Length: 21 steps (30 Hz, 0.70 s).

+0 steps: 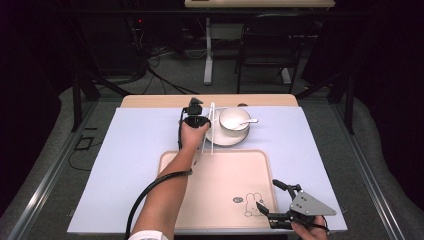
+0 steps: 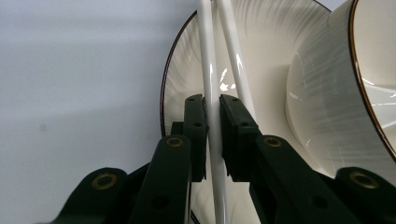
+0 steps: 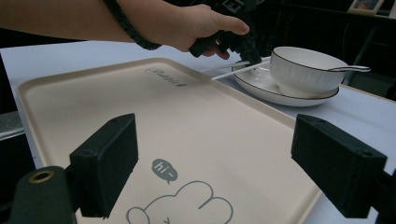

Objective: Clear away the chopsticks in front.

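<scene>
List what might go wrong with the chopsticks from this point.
1. The left tongs pinch one chopstick; the second chopstick lies loose beside it and may be left behind or roll off the plate.
2. The grip sits partway along a thin, glossy stick, so it could swivel or slip when lifted.
3. The bowl with its spoon stands close by; a swinging stick might knock them.

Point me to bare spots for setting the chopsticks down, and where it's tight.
Free: the tray bed, bare between its far rim and the printed bunny; also the mat left of the tray. Crowded: the plate at the far edge, with bowl, spoon, chopsticks and left gripper.
</scene>
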{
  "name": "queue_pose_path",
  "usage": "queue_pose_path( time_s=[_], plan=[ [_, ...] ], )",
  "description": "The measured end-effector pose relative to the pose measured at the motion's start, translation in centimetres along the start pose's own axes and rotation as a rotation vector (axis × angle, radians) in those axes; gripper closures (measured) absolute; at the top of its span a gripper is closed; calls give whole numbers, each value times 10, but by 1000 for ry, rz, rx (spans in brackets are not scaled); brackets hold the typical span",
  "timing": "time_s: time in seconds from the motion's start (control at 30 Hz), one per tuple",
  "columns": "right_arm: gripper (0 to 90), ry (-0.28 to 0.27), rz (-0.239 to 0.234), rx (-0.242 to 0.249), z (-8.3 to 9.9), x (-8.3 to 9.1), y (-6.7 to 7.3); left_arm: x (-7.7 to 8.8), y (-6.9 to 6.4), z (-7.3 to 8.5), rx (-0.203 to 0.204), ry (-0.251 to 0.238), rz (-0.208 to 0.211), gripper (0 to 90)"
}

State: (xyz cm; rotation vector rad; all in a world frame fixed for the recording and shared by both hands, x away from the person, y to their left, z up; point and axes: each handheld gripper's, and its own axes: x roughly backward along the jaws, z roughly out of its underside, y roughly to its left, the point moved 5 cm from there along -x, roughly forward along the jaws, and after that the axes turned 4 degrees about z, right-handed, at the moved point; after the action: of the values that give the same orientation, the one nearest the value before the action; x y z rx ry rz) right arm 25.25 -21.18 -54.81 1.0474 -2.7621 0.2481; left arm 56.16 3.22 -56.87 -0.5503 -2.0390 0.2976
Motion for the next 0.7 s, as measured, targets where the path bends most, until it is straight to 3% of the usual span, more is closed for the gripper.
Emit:
queue_pose_path(
  time_s=[0.7],
  plan=[
    [145,-1,-1,-2,0,0,0,1,3,-1,36,-2,-5,846]
  ],
)
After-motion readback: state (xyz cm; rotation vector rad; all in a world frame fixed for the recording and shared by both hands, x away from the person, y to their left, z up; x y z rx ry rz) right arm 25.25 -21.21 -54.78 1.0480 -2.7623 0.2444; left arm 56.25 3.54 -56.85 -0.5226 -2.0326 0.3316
